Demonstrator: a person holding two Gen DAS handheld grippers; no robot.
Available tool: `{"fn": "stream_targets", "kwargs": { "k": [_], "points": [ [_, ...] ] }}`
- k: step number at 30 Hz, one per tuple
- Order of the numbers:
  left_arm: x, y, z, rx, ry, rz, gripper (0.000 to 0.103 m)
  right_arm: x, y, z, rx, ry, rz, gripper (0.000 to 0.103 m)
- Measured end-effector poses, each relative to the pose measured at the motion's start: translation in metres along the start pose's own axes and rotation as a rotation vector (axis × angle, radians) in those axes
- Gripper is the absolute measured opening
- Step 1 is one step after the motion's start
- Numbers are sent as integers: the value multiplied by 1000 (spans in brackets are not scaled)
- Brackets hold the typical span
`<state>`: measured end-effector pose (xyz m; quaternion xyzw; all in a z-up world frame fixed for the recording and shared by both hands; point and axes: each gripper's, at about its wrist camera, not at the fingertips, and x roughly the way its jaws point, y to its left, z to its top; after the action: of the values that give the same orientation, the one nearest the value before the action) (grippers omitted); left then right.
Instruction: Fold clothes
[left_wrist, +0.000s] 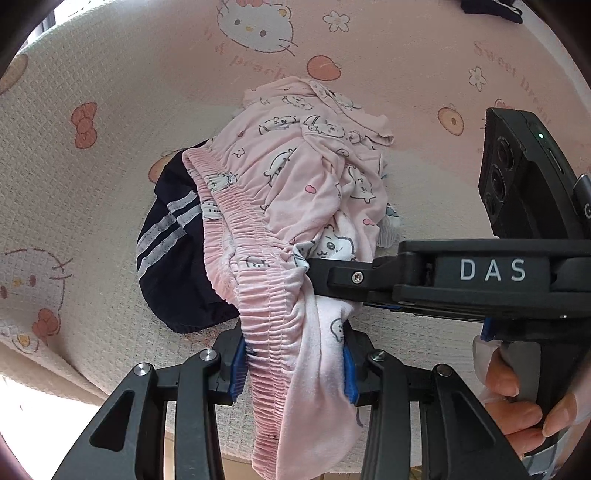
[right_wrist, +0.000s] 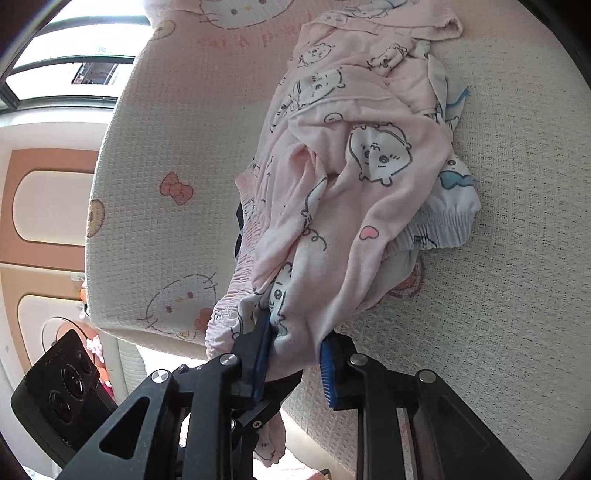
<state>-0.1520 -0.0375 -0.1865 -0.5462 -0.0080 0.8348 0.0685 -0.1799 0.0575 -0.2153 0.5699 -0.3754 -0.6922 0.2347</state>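
Cartoon-printed waffle bed cover (left_wrist: 110, 177) carries your heap: left claw (left_wrist: 291, 363) grips the pink cartoon-print elastic-waist pants (left_wrist: 295, 177) at the waistband. Right claw (right_wrist: 293, 360) clamps it alongside — legs trail away, over navy striped shorts (left_wrist: 173, 251).

Pink pyjamas (left_wrist: 295, 192) cover most of the navy garment (left_wrist: 173, 258); a dark item (left_wrist: 491, 9) is cropped at top.

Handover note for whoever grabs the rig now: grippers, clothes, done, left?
Left hand-held gripper: shut on the pink pajama pants at the elastic waistband.
Right hand-held gripper: shut on the same pants, beside it.
Pants bunched over navy striped shorts and a white-blue garment on the bed cover.
Done: nothing folded.
Left: lift pants clear, spread, fold; then the others.
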Motion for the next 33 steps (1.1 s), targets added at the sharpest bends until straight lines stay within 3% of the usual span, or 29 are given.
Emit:
{"fn": "stream_targets", "kwargs": {
  "k": [14, 21, 29, 33],
  "points": [
    [-29, -34, -5, 74, -44, -68, 37, -55, -24, -9, 82, -97, 42, 22],
    [-32, -44, -13, 106, -44, -84, 37, -55, -29, -11, 124, -103, 27, 22],
    [-22, -39, -19, 92, 25, -72, 38, -39, -27, -13, 132, -87, -21, 22],
    [-19, -23, -19, -7, 90, -119, 44, -29, -22, -14, 128, -81, -44, 22]
  ]
}}
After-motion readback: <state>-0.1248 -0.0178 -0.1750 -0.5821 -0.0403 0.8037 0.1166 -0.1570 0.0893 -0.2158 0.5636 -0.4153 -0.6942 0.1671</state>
